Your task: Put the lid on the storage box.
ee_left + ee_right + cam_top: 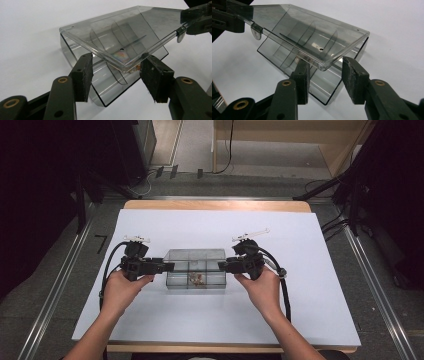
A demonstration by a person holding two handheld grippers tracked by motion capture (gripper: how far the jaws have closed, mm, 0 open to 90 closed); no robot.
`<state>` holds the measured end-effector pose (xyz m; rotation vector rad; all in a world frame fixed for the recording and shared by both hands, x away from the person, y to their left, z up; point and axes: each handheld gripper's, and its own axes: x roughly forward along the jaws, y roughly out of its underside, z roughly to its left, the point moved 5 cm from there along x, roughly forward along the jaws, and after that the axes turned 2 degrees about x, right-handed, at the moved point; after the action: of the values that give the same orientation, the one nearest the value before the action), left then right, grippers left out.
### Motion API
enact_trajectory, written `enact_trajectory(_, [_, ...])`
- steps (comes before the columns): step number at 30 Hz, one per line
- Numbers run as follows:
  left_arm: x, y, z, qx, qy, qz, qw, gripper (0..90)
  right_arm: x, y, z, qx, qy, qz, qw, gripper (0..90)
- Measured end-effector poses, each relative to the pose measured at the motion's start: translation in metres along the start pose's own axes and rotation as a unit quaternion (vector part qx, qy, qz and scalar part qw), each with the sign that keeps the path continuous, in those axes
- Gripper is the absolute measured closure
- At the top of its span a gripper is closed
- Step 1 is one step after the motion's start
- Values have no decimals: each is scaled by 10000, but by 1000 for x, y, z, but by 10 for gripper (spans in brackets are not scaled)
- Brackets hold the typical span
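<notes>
A clear plastic compartment box point(195, 270) lies in the middle of the white sheet, with small brown bits point(196, 279) in one compartment. Its lid point(120, 32) is tilted up off the base point(107, 92). My left gripper point(170, 266) is at the box's left end. In the left gripper view, the left gripper point(117, 57) has its pads set against the lid's near corner. My right gripper point(222, 265) mirrors it at the right end. In the right gripper view, the right gripper point(324, 60) pinches the opposite lid point(312, 32) corner. Each gripper is also seen clamped on the lid rim from the other's view: the right gripper point(193, 20) and the left gripper point(233, 20).
The white sheet point(300, 300) covers most of the wooden table point(215, 205). Metal rails point(380, 290) run along the floor on both sides. Cables trail from both grippers past my wrists.
</notes>
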<state>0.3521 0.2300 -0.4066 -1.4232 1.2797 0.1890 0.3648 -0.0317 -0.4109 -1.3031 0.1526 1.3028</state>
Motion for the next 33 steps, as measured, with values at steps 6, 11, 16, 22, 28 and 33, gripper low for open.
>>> enact_trajectory(6, [2, 3, -2, 43, 7, 7, 10000, 451, 3, 4, 1, -57, -27, 6, 10000, 601])
enact_trajectory(11, [2, 4, -2, 68, 12, -5, 10000, 450, 2, 6, 1, -51, -73, -47, 9999, 601])
enact_trajectory(16, [3, 6, -2, 116, 2, -3, 9999, 447, 2, 8, 1, -77, -76, -66, 9999, 600])
enact_trajectory(22, [4, 9, -2, 133, -1, -8, 9999, 441, 3, 11, 1, -112, -114, -71, 9998, 596])
enact_trajectory(28, [5, 12, -2, 185, -4, 13, 9998, 428, 4, 14, 1, -151, -120, -59, 9998, 595])
enact_trajectory(33, [7, 14, -3, 262, -13, 35, 9997, 423, 6, 17, 1, -198, -99, -43, 9997, 590])
